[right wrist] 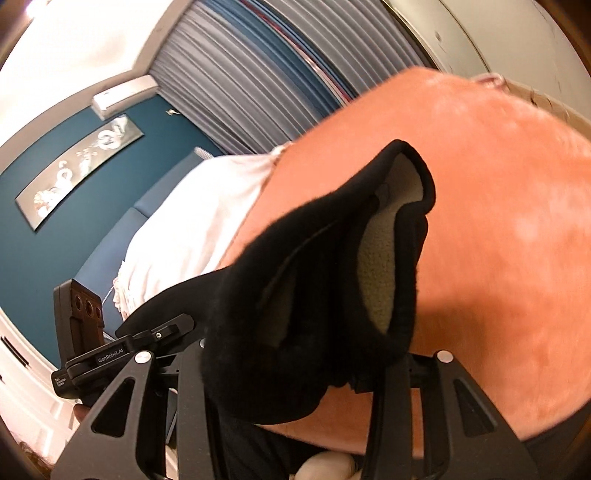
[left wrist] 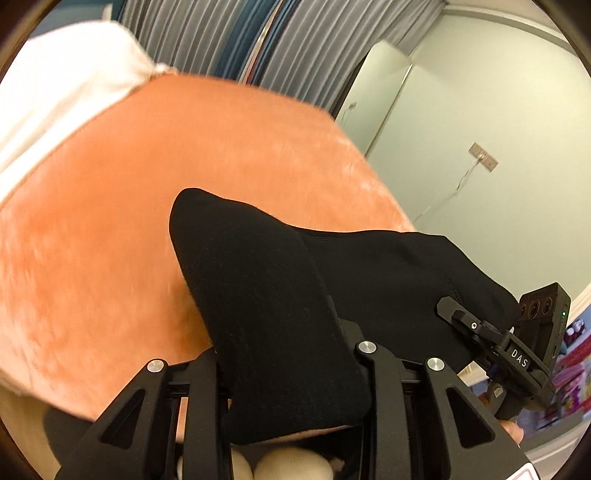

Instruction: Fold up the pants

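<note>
- Left wrist view: left tool point(left wrist: 291, 373) clamped on black pants point(left wrist: 266, 295), fabric bunched between the fingers and held above the orange blanket point(left wrist: 129, 221). Right tool point(left wrist: 476, 328) grips the same fabric at right (white bedding point(left wrist: 62, 85) far left).
- Right wrist view: right tool point(right wrist: 306, 369) clamped on pants point(right wrist: 295, 295), beige lining showing, over blanket point(right wrist: 498, 221); left tool point(right wrist: 162, 332) at left.

Warm indoor light in both views, fairly bright overall. We get blown-out white on pillow point(left wrist: 62, 88) up left of left jaws, and on ceiling point(right wrist: 74, 33) in right view. Orange blanket point(left wrist: 122, 229) beyond jaws smeared with motion blur. Black pants point(left wrist: 273, 314) between jaws read as near-featureless dark mass. Heavy fisheye bending at edges, curtains point(right wrist: 258, 74) curved, dark vignette in corners.
</note>
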The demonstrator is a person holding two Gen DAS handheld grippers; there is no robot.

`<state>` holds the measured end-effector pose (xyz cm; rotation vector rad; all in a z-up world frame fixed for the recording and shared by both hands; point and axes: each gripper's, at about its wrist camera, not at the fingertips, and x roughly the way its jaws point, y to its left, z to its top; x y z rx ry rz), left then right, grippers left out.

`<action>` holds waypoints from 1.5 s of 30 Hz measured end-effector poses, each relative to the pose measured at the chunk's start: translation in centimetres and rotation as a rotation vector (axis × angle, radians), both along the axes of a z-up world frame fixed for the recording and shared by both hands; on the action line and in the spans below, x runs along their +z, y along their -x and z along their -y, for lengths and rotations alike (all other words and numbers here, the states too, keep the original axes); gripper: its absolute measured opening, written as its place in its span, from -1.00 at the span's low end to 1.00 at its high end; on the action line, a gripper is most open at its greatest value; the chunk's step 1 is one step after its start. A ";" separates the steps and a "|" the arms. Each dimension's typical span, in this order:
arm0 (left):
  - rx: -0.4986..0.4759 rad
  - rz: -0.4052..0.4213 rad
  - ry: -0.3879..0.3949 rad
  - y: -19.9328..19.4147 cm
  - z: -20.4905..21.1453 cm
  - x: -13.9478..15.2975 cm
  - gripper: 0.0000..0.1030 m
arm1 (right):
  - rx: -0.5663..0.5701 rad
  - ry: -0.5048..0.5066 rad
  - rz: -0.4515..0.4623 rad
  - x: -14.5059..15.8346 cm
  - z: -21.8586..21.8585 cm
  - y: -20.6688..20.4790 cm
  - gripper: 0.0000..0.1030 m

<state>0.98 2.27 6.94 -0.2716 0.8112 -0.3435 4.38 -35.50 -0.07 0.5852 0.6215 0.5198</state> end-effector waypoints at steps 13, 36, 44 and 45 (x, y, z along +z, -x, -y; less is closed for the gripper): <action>0.026 0.238 -0.058 -8.8 1.1 10.1 -0.50 | -0.009 0.031 0.236 9.4 -2.0 -10.3 -0.26; 0.050 0.388 -0.125 -29.8 5.9 6.6 -0.49 | -0.057 0.039 0.274 4.7 -1.9 -31.3 -0.26; 0.048 0.184 -0.065 -36.7 6.1 -3.3 -0.49 | -0.062 0.050 0.103 -4.5 -2.1 -37.6 -0.26; 0.046 0.155 -0.062 -37.2 6.0 -4.7 -0.49 | -0.061 0.053 0.074 -6.3 -2.1 -37.9 -0.26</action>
